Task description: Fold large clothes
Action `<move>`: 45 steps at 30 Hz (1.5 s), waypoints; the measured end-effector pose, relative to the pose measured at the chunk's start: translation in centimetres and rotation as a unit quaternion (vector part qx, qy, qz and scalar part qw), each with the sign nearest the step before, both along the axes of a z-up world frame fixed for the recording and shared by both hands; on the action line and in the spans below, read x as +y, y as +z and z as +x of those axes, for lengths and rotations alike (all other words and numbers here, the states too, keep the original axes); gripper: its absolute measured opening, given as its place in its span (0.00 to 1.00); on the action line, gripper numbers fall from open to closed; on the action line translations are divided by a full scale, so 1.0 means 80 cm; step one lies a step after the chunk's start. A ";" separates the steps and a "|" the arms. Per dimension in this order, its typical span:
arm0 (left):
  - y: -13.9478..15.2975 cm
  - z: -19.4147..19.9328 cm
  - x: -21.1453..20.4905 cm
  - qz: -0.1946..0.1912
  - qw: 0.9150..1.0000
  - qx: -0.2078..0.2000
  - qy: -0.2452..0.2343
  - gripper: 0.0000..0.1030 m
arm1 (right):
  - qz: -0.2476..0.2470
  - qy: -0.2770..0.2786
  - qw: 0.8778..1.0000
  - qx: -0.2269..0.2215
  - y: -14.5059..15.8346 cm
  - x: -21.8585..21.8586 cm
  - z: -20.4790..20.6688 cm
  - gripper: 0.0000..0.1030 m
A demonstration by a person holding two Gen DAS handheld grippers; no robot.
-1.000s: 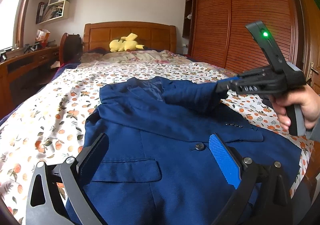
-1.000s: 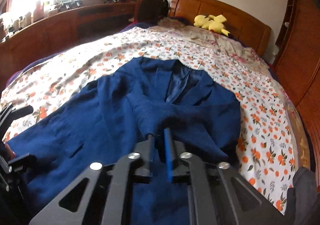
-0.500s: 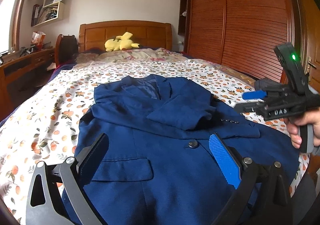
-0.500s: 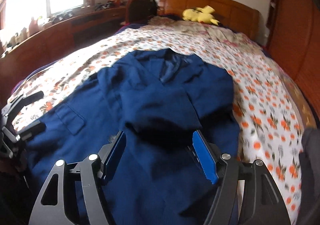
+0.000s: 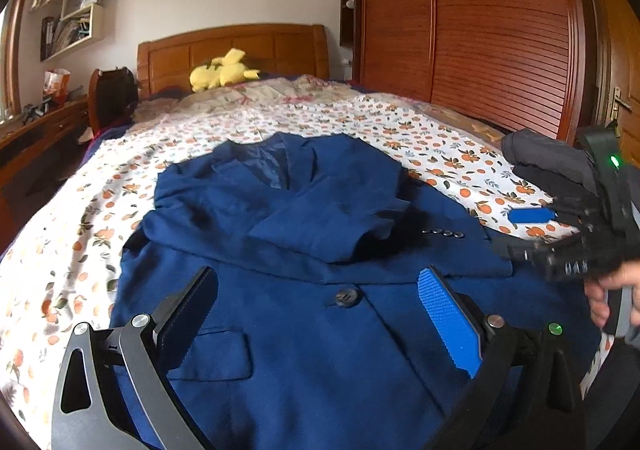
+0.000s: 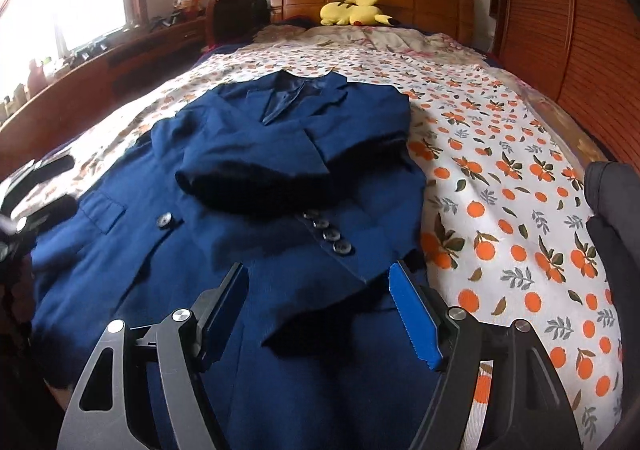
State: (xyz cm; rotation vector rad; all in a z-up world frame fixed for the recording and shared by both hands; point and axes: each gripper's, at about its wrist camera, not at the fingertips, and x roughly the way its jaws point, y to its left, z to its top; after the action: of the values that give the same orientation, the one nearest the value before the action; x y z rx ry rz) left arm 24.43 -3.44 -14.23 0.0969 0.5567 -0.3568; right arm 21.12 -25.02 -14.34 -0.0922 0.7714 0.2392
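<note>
One sleeve [image 6: 256, 178] of the dark blue suit jacket [image 5: 320, 330] already lies folded across its chest, the cuff with its row of four grey buttons [image 6: 328, 232] resting on the front panel. The jacket itself is spread face up on the bed's white sheet printed with oranges [image 6: 500, 170], collar toward the wooden headboard [image 5: 240, 46] and hem toward me.

My right tongs [image 6: 318, 314] hover just above the cloth near that cuff; the jaws are opening, and nothing sits between the blue pads. My left tongs [image 5: 320, 322] stand wide apart too, low over the front button [image 5: 344, 296] and the flap pocket [image 5: 212, 354], pressing on nothing.

I judge the fold to be at an early stage. The sleeve on my right is in. The sleeve on my left seems bunched near the shoulder [image 5: 168, 206], though the fisheye blur keeps me from saying whether it is properly tucked. The body is still at full length, so the hem has yet to be brought up toward the collar, and the sides may want narrowing first.

A folded dark grey garment [image 5: 548, 166] lies at the bed's edge on my right, well apart from the jacket, and a yellow plush toy [image 6: 352, 12] sits by the headboard.
</note>
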 end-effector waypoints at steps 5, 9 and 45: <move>-0.001 0.038 -0.040 0.036 0.999 0.024 -0.003 0.98 | 0.016 0.009 1.000 -0.009 -0.003 -0.006 -0.016 0.68; 0.003 0.080 -0.074 0.048 0.998 0.046 -0.009 0.98 | 0.023 0.024 0.999 -0.014 0.002 -0.010 -0.028 0.68; 0.019 0.149 -0.147 0.159 0.984 0.076 0.003 0.09 | 0.045 0.049 0.997 -0.048 0.023 -0.026 -0.057 0.68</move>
State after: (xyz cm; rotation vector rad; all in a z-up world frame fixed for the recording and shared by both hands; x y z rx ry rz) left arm 36.35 -15.21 -12.67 0.3789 0.7622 -0.2673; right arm 16.53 -27.13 -12.52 -0.0557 0.6595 0.3596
